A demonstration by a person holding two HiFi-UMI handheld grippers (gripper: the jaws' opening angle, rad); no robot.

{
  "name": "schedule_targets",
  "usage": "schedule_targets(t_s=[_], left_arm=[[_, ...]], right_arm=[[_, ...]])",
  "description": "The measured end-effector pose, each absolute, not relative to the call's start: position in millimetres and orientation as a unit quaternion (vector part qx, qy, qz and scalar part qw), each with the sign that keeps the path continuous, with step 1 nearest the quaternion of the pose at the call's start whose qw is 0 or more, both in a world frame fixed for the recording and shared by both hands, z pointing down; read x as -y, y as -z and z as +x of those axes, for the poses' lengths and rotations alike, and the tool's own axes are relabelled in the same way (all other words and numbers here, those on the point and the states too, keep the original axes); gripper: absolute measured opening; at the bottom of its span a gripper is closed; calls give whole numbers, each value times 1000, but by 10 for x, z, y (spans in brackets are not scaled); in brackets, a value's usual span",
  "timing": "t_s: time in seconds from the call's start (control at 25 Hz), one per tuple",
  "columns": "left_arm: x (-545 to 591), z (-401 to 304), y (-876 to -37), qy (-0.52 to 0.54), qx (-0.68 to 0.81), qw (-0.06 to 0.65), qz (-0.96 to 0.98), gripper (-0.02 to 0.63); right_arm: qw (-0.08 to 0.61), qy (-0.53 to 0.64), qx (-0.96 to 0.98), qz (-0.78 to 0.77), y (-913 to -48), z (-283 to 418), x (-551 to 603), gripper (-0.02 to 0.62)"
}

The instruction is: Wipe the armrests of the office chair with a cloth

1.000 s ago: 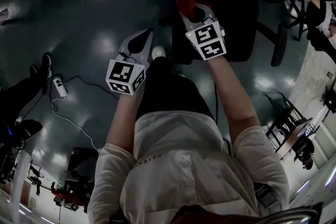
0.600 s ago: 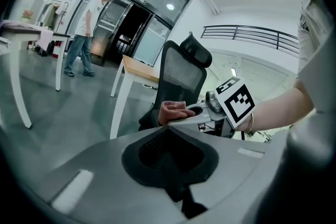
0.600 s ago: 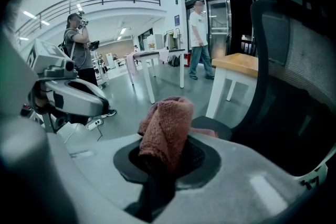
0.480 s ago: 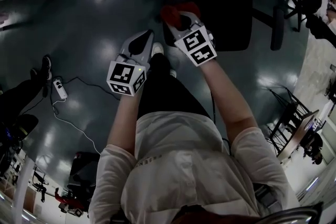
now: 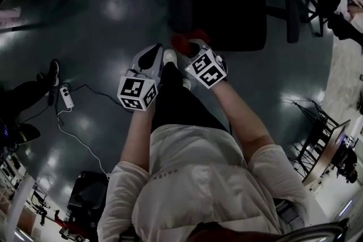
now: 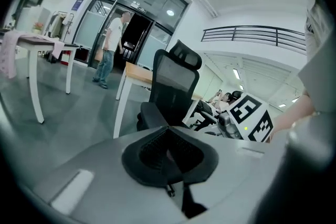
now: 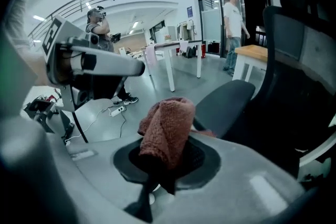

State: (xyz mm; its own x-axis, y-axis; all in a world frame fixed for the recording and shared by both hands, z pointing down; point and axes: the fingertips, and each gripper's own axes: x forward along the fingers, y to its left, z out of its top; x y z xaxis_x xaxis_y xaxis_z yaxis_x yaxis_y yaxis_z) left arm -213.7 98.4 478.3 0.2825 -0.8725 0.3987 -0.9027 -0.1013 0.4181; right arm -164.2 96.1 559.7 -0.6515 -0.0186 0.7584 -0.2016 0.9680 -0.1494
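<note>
The cloth [image 7: 167, 131] was a rust-red, coarse-knit rag, bunched into a thick fold that stood up out of the right tongs [image 7: 160, 165]. Its lower end was pinched between the dark jaws and a loose flap drooped to the left. In the head view the cloth [image 5: 182, 41] showed as a small red lump at centre frame, at the near edge of the seat of the black office chair [image 5: 227, 8]; whether it touched the seat could not be told. In the right gripper view the chair's seat [image 7: 226, 102] lay just behind the cloth, with the backrest rising along the right edge.

Both forearms reached forward and down, close together at mid-frame in the head view. The right tongs [image 5: 190, 45] pointed at the chair. The left tongs [image 5: 152, 55] sat just to their left over the dark floor [image 5: 102, 25], beside a white shoe toe [image 5: 170, 56]. The left tongs [image 6: 169, 152] had their jaws brought together with nothing between them, aimed towards the chair [image 6: 173, 86].
</note>
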Motion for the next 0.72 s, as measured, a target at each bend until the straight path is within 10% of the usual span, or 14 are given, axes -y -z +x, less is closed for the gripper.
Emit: schedule_targets(t_s=[0.72], left_arm=[[-672, -2017, -4591, -28, 587, 279, 760, 17]], right_arm=[[381, -107, 901, 180, -5253, -952, -140, 51]])
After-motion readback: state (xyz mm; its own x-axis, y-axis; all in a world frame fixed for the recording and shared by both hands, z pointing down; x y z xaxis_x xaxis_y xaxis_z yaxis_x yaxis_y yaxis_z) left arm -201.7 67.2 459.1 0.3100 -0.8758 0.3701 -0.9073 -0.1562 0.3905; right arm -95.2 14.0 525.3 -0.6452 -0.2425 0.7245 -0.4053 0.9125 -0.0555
